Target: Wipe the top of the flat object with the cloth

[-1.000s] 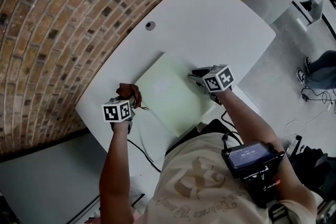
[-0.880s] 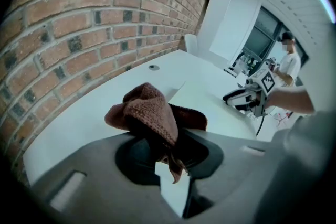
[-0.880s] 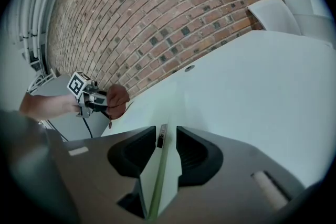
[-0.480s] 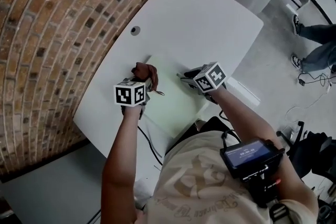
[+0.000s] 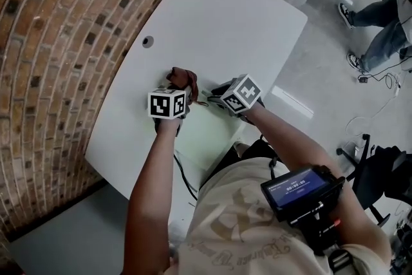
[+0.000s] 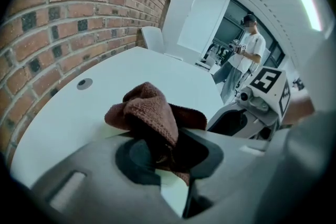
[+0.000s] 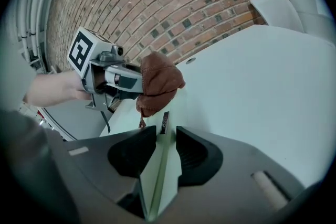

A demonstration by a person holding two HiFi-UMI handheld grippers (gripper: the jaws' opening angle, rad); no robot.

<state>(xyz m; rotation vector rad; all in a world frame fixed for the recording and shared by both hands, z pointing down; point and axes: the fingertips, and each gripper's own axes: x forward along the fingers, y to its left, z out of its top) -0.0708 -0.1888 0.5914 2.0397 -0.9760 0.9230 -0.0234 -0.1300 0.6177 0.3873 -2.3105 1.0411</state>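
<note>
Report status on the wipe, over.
Left gripper shut on cloth, cloth over the pale green board. Right gripper clamps board's edge. Nothing else on board.

**Crowded over the board, open beyond**

The left gripper, gripping a bunched brown cloth, and the right gripper, clamped on the pale green flat board, nearly meet. A red brick wall hems the white table on the left, and the table's far half lies open.

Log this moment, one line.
left gripper: shut on brown cloth | cloth: on pale green board | right gripper: shut on board edge
</note>
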